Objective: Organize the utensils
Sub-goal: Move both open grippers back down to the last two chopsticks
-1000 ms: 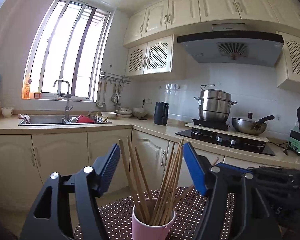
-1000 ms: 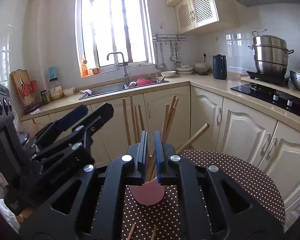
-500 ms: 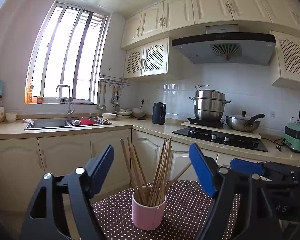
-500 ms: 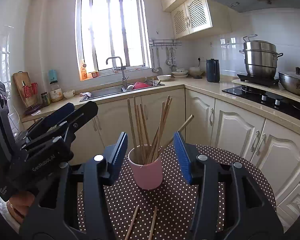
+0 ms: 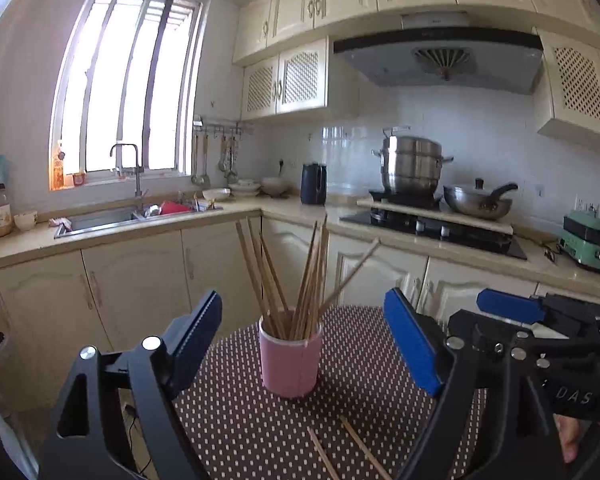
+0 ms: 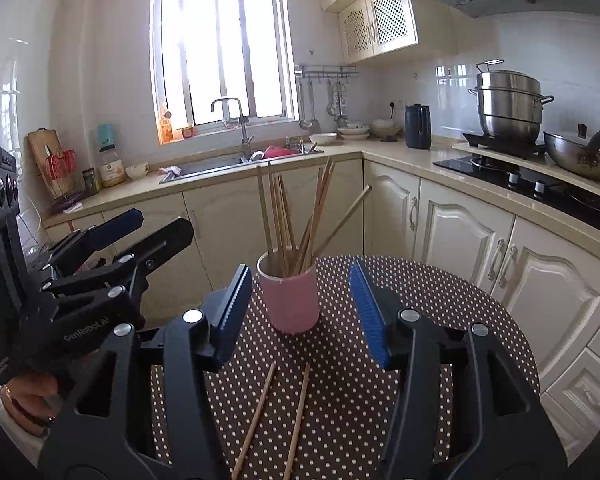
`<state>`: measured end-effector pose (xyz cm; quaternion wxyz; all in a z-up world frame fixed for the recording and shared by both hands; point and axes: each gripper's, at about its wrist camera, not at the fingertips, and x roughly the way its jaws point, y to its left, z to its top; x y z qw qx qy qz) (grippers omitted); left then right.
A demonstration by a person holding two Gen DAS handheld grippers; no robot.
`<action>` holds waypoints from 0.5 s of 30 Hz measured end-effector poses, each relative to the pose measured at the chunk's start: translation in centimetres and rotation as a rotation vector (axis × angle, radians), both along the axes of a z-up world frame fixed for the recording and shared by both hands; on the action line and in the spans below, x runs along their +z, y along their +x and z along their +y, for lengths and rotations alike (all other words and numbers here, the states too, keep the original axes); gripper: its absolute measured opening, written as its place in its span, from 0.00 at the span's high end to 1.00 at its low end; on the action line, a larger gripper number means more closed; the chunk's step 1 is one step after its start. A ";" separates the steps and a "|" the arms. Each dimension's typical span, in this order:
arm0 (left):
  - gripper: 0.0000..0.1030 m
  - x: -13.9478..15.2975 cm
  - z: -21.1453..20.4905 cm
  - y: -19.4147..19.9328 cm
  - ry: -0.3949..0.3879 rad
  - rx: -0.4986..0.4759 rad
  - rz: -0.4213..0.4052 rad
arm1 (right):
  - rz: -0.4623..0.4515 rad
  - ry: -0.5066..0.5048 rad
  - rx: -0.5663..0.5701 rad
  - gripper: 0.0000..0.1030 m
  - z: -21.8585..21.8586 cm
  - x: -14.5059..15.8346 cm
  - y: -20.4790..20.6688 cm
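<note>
A pink cup [image 6: 290, 300] stands upright on the brown polka-dot surface [image 6: 440, 312], filled with wooden chopsticks [image 6: 290, 220] that fan out above its rim. Two loose chopsticks [image 6: 276, 412] lie flat on the surface just in front of it. The right gripper [image 6: 300, 312] and the left gripper [image 5: 304, 344] both hover near the cup with fingers spread wide apart, empty.

We see a window [image 6: 224, 46] above the sink [image 6: 220, 164] and its faucet [image 6: 234, 114]. On the counter stands a dark kettle [image 6: 418, 126]; on the stove [image 6: 520, 182], a steel stockpot [image 6: 508, 106] beside a lidded wok [image 6: 580, 154].
</note>
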<state>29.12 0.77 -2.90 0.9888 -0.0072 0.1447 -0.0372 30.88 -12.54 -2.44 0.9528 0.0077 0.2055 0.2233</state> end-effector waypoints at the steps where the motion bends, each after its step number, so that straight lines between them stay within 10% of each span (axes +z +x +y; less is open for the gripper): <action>1: 0.21 -0.4 -0.1 0.0 0.008 -0.007 0.029 | 0.011 -0.005 0.000 0.50 -0.2 -0.5 -0.2; 15: 0.21 -7.7 -2.2 1.7 0.125 -0.031 0.406 | 0.219 -0.044 0.001 0.48 -1.8 -7.6 -0.1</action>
